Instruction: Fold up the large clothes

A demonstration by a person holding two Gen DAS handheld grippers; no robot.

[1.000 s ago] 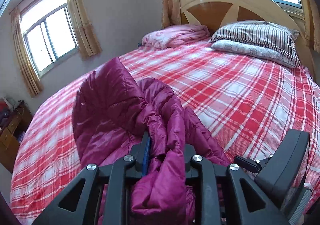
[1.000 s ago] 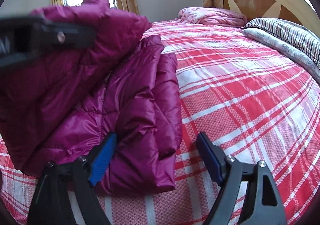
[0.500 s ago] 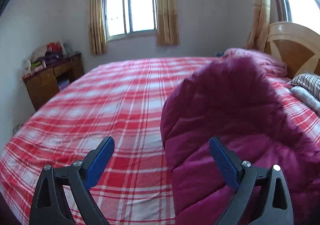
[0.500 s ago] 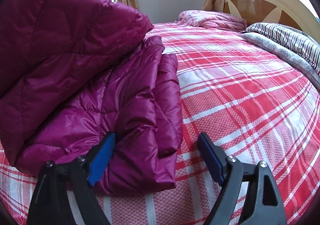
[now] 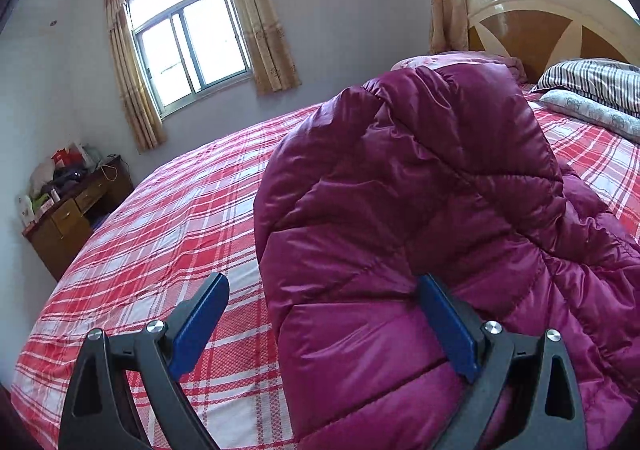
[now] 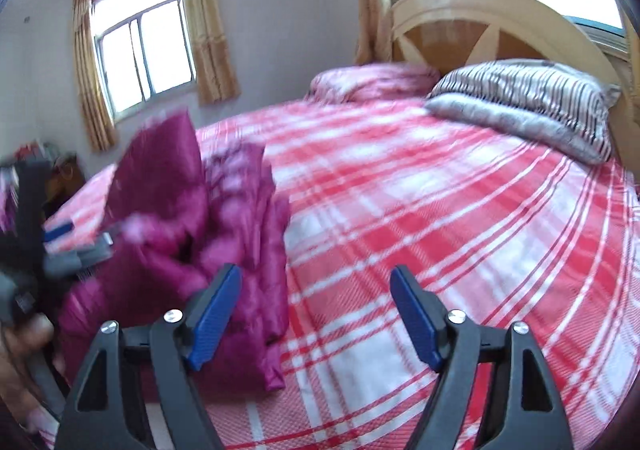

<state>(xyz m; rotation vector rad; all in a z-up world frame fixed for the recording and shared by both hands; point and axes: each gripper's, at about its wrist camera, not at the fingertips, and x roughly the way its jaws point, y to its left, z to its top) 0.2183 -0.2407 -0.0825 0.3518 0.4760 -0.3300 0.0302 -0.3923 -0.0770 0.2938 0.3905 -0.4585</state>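
Observation:
A magenta quilted puffer jacket (image 5: pixel 420 210) lies bunched on the red plaid bed (image 5: pixel 168 218). One part stands up in a hump. My left gripper (image 5: pixel 324 326) is open and holds nothing, with the jacket's near edge between its blue pads (image 5: pixel 448 326). In the right wrist view the jacket (image 6: pixel 224 234) lies at the left, blurred. My right gripper (image 6: pixel 316 318) is open and empty above the bed (image 6: pixel 460 218), just right of the jacket. The left gripper's body and the hand that holds it (image 6: pixel 28 266) show at the far left.
A striped pillow (image 6: pixel 528 98) and a pink folded quilt (image 6: pixel 372 82) lie by the wooden headboard (image 6: pixel 492 26). A cluttered wooden desk (image 5: pixel 72 206) stands by the wall left of the bed. Curtained windows (image 5: pixel 192 46) are behind.
My left gripper has let go of the jacket, opened and swung toward its left side. My right gripper has pulled back and up from the jacket, still open.

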